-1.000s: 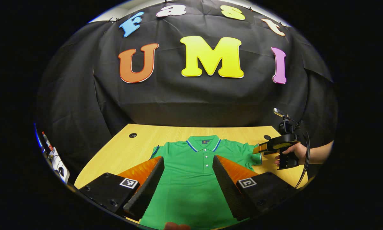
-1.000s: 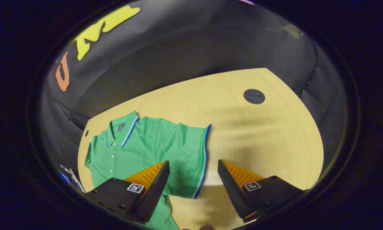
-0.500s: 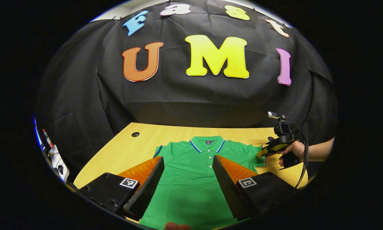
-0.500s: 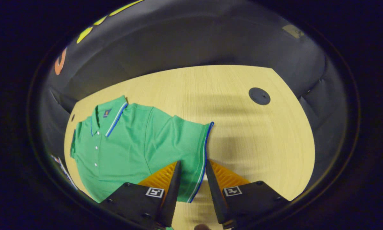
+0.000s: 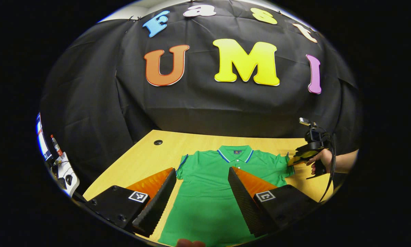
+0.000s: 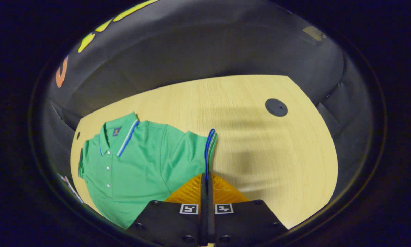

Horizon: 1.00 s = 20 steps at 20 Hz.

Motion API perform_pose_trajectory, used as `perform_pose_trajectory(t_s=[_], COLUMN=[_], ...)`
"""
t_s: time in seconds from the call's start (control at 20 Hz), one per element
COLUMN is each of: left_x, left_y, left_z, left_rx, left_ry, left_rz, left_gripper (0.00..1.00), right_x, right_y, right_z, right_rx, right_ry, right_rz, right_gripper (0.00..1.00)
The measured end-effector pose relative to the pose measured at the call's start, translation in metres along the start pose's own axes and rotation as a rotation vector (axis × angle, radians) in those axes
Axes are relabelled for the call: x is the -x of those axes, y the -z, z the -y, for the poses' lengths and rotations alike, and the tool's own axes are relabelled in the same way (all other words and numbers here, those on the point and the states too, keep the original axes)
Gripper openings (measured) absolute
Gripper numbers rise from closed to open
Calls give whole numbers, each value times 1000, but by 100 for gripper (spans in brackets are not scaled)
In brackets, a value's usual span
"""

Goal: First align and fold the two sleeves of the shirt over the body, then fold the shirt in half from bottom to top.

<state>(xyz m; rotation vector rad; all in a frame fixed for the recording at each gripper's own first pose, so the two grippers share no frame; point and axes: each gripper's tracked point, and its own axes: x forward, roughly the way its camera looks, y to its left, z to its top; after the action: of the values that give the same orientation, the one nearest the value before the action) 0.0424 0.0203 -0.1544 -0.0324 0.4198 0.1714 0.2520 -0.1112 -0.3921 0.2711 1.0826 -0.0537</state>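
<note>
Step 1: right gripper (image 6: 207, 178) pinched shirt (image 6: 136, 161) sleeve cuff (image 6: 209, 144); left gripper (image 5: 202, 192) wide. Next, probably, fold collarward.

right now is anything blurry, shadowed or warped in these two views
Right gripper view: soft smeared shadows lie across the table beyond the right gripper, which pinches the sleeve cuff; the shirt looks sharp. Left gripper view: evenly lit, the shirt crisp between the left gripper fingers; fisheye bends the table's edges.
</note>
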Motion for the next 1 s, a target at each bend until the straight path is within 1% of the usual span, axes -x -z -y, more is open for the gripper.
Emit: perform_pose_trajectory(t_s=[0.1, 0.3, 0.4, 0.45, 0.5, 0.55, 0.6, 0.65, 0.7, 0.75, 1.0], left_x=[1, 5, 8, 10, 13, 15, 19, 22, 25, 28, 41], left_y=[3, 4, 8, 10, 12, 15, 17, 20, 21, 23, 28], left_z=[-9, -24, -33, -40, -46, -52, -56, -63, -70, -77, -110], left_rx=[15, 38, 44, 45, 50, 57, 63, 66, 64, 61, 49], left_ry=[-7, -8, -6, -11, -14, -19, -25, -32, -39, -46, -87], left_rz=[-8, -6, -13, -17, -24, -28, -31, -34, -39, -44, -60], left_gripper=[98, 98, 98, 98, 98, 98, 98, 98, 98, 98, 98], right_x=[15, 36, 41, 44, 45, 46, 46, 44, 41, 38, 2], right_y=[-3, -7, -9, -10, -11, -11, -10, -9, -8, -6, 21], right_z=[-10, -46, -66, -77, -88, -99, -111, -122, -133, -144, -187], right_rx=[-30, -99, -92, -84, -74, -69, -66, -63, -61, -56, -23], right_ry=[-22, -73, -89, -95, -101, -108, -114, -119, -124, -128, -124], right_rz=[11, 28, 43, 49, 56, 59, 60, 59, 56, 55, -11], right_gripper=[2, 2, 2, 0, 2, 0, 2, 2, 2, 0, 3])
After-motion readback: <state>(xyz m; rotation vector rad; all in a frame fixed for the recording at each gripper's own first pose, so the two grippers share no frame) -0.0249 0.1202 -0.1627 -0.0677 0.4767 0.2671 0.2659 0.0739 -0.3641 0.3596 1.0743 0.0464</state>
